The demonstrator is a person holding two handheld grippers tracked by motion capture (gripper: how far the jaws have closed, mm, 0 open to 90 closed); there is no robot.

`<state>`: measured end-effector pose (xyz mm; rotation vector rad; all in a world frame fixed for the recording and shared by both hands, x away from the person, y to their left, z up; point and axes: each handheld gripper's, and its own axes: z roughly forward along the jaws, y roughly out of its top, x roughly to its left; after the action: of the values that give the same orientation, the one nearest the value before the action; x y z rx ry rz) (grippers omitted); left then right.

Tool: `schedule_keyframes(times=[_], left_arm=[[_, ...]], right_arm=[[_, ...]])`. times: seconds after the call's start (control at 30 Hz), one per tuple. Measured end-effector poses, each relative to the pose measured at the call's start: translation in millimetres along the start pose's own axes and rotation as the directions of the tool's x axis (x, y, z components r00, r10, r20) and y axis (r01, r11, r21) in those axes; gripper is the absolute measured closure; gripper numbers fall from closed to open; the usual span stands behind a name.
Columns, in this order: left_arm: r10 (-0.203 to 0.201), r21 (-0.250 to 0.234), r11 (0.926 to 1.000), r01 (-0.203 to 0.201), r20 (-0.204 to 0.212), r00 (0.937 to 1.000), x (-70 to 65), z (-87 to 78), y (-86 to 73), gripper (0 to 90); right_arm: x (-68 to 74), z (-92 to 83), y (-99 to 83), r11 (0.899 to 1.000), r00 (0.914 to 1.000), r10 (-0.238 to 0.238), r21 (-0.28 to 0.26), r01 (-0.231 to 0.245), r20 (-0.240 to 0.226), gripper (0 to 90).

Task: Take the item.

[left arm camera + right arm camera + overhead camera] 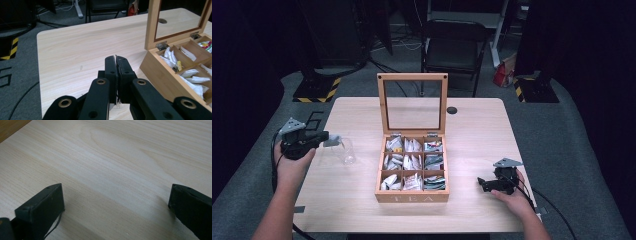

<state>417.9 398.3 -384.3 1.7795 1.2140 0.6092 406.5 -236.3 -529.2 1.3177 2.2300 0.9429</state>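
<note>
left gripper (pixel 328 138) clamped on a pale tea bag (pixel 333 140) just above and left of the clear glass (pixel 347 151); right gripper (pixel 482 184) wide, empty, far right of tea box (pixel 412 196)

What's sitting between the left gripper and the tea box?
In the high view, a clear glass cup stands on the table between the left gripper and the tea box.

One wooden tea box (pixel 412 196) with one glass-paned lid (pixel 412 102) stood open, nine compartments counted in three rows of three, all holding tea bags (pixel 411 160), one clear glass cup (pixel 346 151), two hand-held grippers, left (pixel 325 136) and right (pixel 482 184), one desk (pixel 477 130), one folding chair (pixel 453 47) behind.
</note>
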Motion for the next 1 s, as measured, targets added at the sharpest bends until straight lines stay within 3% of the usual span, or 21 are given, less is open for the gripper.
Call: schedule_keyframes(times=[1.0], left_arm=[[-0.012,0.088,0.9961,0.013,-0.02,0.9997,2.6,29.4,-10.8,87.9]], right_arm=[[0.0,0.0,0.0,1.0,1.0,0.0,0.0,0.0,0.0,0.0]])
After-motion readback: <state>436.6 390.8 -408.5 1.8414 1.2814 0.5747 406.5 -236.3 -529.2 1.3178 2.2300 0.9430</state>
